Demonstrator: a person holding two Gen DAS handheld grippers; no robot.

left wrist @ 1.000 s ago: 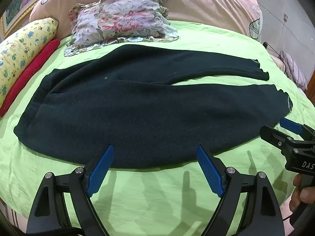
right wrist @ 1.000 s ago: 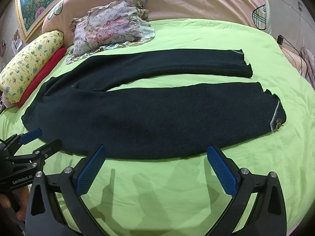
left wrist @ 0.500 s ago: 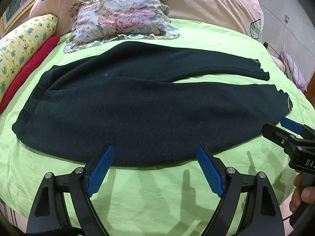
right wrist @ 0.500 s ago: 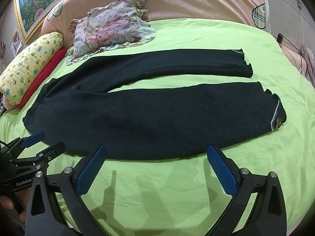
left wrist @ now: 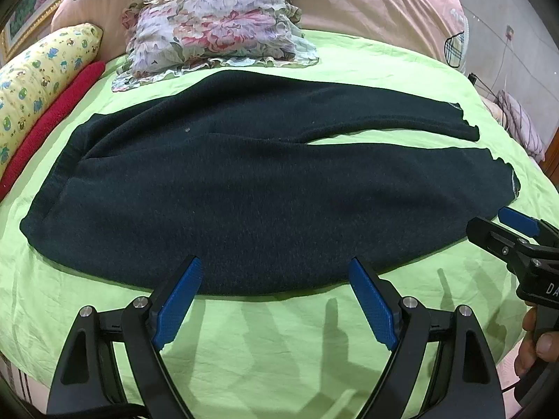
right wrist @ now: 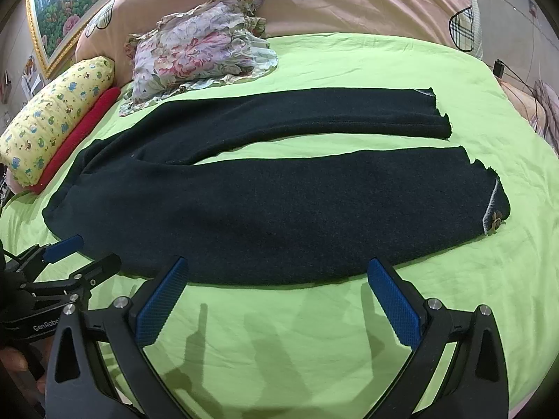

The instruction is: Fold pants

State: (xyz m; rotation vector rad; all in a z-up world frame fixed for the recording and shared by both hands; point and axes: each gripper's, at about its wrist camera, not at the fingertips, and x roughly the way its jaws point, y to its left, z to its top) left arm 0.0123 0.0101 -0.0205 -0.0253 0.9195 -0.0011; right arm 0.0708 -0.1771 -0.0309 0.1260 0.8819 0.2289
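Observation:
Dark navy pants [left wrist: 265, 188] lie flat on the green bedsheet [left wrist: 279, 342], waistband to the left, both legs running right; they also show in the right wrist view [right wrist: 286, 206]. My left gripper [left wrist: 276, 272] is open and empty, hovering just above the pants' near edge around the thigh. My right gripper [right wrist: 277, 272] is open and empty, above the near edge of the near leg. Each gripper shows in the other's view: the right one [left wrist: 503, 227] near the near cuff, the left one [right wrist: 75, 255] near the waistband.
A floral pillow [left wrist: 216, 31] lies behind the pants. A yellow patterned bolster [left wrist: 38, 80] and a red roll [left wrist: 52, 122] lie along the left. A pink quilt with plaid hearts [right wrist: 349, 0] covers the back. Bare green sheet [right wrist: 297, 342] lies in front of the pants.
Both grippers have moved slightly forward and lower toward the pants' near edge. Both stay open. The pants have not moved.

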